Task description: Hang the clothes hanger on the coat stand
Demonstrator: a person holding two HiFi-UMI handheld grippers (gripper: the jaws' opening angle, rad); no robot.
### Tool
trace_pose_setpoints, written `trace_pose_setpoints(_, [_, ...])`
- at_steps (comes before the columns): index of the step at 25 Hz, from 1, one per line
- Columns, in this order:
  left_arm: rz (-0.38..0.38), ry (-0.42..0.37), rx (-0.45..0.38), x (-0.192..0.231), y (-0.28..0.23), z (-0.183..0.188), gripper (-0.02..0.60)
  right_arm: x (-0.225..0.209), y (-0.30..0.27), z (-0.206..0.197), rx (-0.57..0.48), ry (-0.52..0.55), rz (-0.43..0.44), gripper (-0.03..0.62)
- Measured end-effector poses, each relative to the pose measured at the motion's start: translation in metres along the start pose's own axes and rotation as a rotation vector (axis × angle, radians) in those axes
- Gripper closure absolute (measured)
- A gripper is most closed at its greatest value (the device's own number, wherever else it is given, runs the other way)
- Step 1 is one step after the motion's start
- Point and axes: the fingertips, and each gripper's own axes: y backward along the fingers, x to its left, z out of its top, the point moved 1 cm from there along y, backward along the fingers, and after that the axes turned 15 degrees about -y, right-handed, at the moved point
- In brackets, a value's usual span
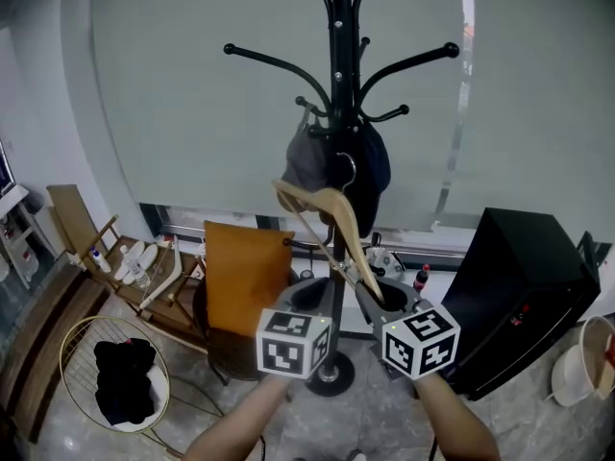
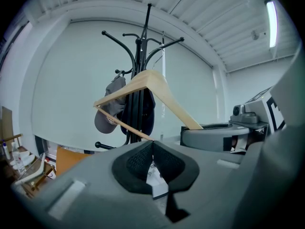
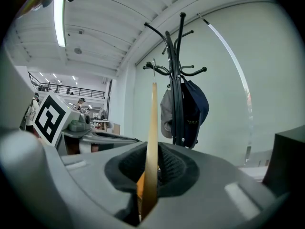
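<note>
In the head view the black coat stand (image 1: pixel 336 75) rises at the centre, with a grey cap (image 1: pixel 306 161) and a dark cap (image 1: pixel 373 166) hanging on its pole below the upper arms. The wooden clothes hanger (image 1: pixel 332 209) is held up in front of the coat stand, its metal hook just before the caps and one wooden arm slanting down into the right tongs (image 1: pixel 382 296). The left tongs (image 1: pixel 312 296) sit just left of them, near the foot of the coat stand. An orange panel (image 1: pixel 245 277) stands left of the coat stand, a wire basket (image 1: pixel 61 358) farther left on the floor, and a black cabinet (image 1: pixel 519 296) to the right. In the left gripper view the left tongs (image 2: pixel 152 149) are together, their pads meeting at the tip with nothing seen between them. The hanger's lower bar runs down to just behind that tip, and its hook lies close to an arm of the coat stand; I cannot tell whether it rests on it. In the right gripper view the right tongs (image 3: pixel 151 168) are clamped on the hanger, which shows edge-on and rises upright, its hook just left of the coat stand's arms.
</note>
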Motion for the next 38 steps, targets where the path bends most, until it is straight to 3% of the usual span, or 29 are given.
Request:
trace_pose_setpoints(13, [0.097,0.009,0.026,0.013,-0.024,0.002,0.577,-0.029,-0.024,0.023,0.019,0.019,0.099,0.554])
trace_pose_setpoints(38, [0.161,0.021,0.059,0.020,-0.039,-0.005,0.577,-0.041,-0.068,0.047,0.067,0.044,0.193,0.553])
